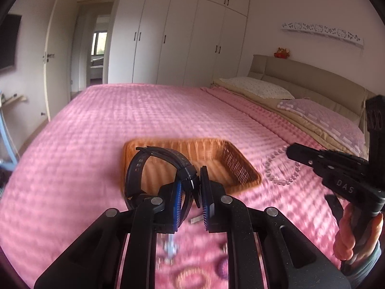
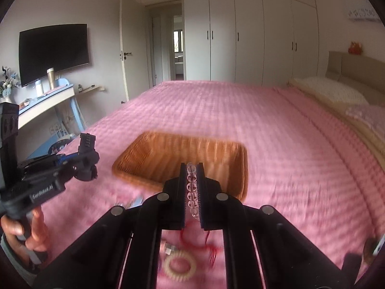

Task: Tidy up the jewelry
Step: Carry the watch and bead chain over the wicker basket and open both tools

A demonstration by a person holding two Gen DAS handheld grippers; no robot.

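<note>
1. Pink quilted bedspread (image 1: 120, 120) fills both views, in a bedroom with white wardrobes and a headboard behind. Both pictures are blurred.

2. Ahead of both sets of jaws sits a shallow wicker basket (image 1: 235, 163), open at the top; nothing is visible inside it.

3. Left gripper (image 1: 196, 192): its jaws are nearly closed, pinching a black watch (image 1: 144, 166) by the strap near the keeper loop. The strap curls up and to the left of the jaws, in front of the basket.

4. Right gripper (image 2: 192, 187): its jaws are clamped on a strand of clear beads (image 2: 191, 187), which runs in a line between the pads. In the left view the rest of the strand hangs as a loop under this gripper.

5. Below and behind the jaws, more pieces lie on the bedspread: a pale beaded ring (image 2: 179, 268), a red cord (image 2: 207, 243) and a small metal piece (image 2: 168, 249).

6. Handling, as a judgement: the watch looks light, its strap springy enough to hold a curve. A pinch on the flat strap, as here, seems secure.

7. The beads look hard, smooth and slippery, on a limp string, so the loop will swing. Gripping across several beads, as here, spreads the hold; a one-bead pinch could slip.
</note>
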